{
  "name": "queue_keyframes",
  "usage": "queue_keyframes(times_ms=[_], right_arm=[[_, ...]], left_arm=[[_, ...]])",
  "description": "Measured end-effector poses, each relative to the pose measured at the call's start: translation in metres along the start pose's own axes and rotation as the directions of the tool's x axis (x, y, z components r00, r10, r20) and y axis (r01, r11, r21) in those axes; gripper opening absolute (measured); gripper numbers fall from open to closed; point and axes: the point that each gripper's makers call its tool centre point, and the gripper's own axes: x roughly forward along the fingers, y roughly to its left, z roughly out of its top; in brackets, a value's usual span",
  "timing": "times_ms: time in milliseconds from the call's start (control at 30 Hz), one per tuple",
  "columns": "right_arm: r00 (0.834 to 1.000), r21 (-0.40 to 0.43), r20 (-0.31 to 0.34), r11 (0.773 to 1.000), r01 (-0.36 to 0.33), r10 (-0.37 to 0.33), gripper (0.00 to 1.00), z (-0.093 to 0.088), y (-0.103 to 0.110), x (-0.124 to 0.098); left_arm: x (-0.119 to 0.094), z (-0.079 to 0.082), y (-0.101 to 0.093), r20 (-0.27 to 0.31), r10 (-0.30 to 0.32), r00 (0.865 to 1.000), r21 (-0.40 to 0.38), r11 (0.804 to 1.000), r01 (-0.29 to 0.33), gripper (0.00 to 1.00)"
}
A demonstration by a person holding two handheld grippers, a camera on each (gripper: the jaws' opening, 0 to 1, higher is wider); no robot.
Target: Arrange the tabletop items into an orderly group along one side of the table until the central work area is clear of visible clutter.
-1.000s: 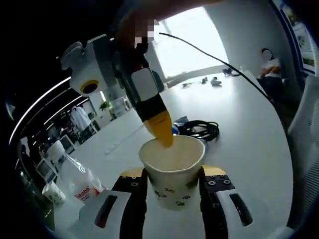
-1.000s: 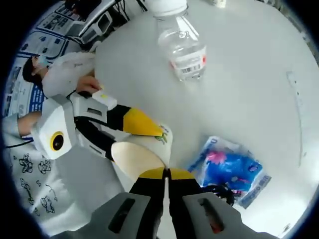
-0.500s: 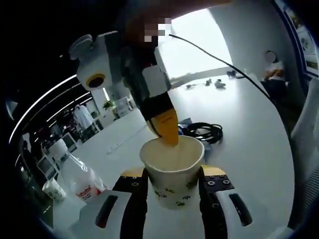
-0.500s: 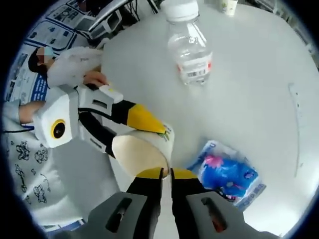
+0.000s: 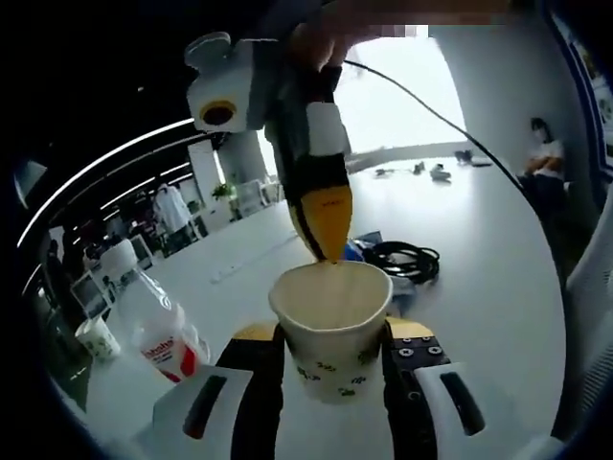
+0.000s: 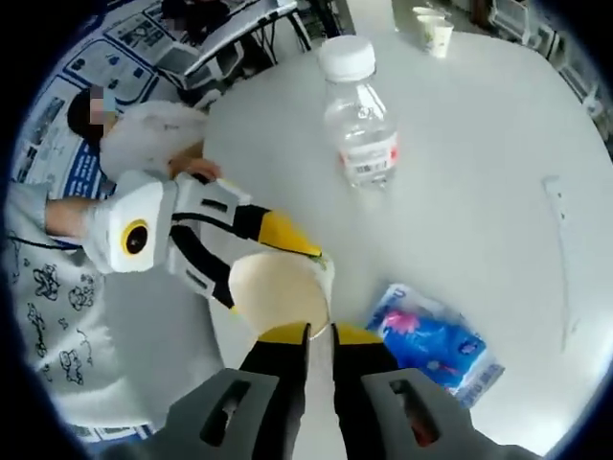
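A white paper cup (image 5: pixel 333 331) with small green prints stands upright between the jaws of my left gripper (image 5: pixel 333 337), which is shut on its sides. My right gripper (image 5: pixel 326 240) comes down from above, its yellow tips just over the cup's far rim. In the right gripper view, my right gripper (image 6: pixel 321 333) stands slightly open at the rim of the cup (image 6: pixel 278 292), with a narrow gap between the jaws. There my left gripper (image 6: pixel 273 276) reaches in from the left, clamped on the cup.
On the white table (image 6: pixel 479 192) stand a clear water bottle (image 6: pixel 362 125) with a red-and-white label and two small paper cups (image 6: pixel 433 29). A blue packet (image 6: pixel 436 340) lies beside the held cup. A black cable coil (image 5: pixel 402 259) lies beyond. A person sits at the table's edge (image 6: pixel 144 129).
My right gripper's jaws were pinched on the cup's rim; they have parted and lifted off it. My left gripper keeps its hold on the cup.
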Motion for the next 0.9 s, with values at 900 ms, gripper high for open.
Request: queue_keyframes(times_ms=[900], right_arm=[[0.561, 0.058, 0.822, 0.994, 0.090, -0.099, 0.01, 0.010, 0.025, -0.062]], left_arm=[[0.009, 0.001, 0.013, 0.015, 0.065, 0.998, -0.123, 0.990, -0.063, 0.37]])
